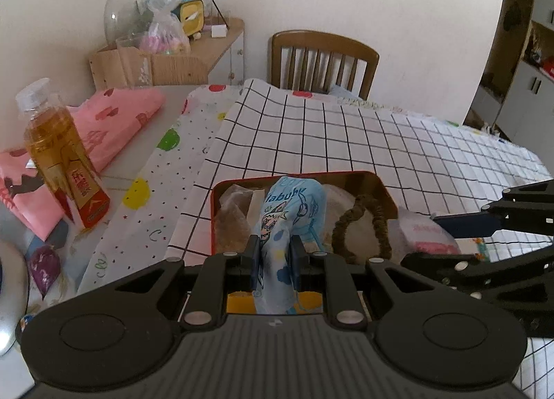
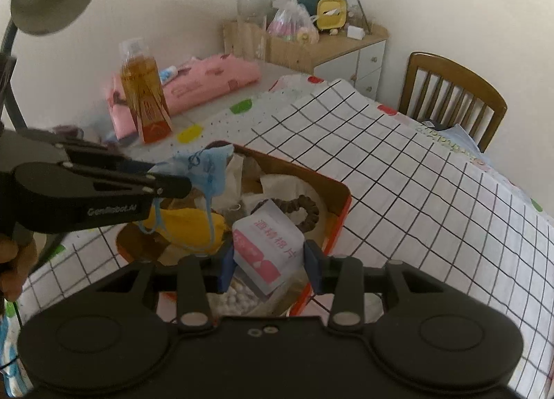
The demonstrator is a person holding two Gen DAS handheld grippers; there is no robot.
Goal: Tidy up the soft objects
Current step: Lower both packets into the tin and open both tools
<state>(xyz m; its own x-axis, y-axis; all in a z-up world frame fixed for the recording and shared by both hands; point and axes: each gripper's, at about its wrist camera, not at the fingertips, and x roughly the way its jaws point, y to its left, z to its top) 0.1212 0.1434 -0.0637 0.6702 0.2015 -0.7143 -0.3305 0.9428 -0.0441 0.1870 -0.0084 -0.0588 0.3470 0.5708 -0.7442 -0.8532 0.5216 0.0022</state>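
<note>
Nearest the lens, the left gripper (image 1: 273, 257) is seen pinching a light blue printed cloth mask (image 1: 291, 212), its pads pressed against the bunched fabric; the mask is held just above the near edge of the red tin (image 1: 381, 181), seemingly so it can be lowered in among the other soft items. Across the tabletop a white checked cloth (image 1: 346, 135) is spread, with the tin set on it near the front. Inside the tin a yellow mask (image 2: 187, 222), a brown scrunchie (image 2: 310, 210) and crumpled pale fabric are gathered, which suggests the tin serves as the collecting place. To the right, the right gripper (image 2: 270, 262) is closed on a white-and-pink packet (image 2: 266, 243), held over the tin's near right corner. On the far left a bottle of amber drink (image 1: 59, 149) stands beside pink folded fabric (image 1: 104, 125), well apart from the tin. Both held items are judged close to release
</note>
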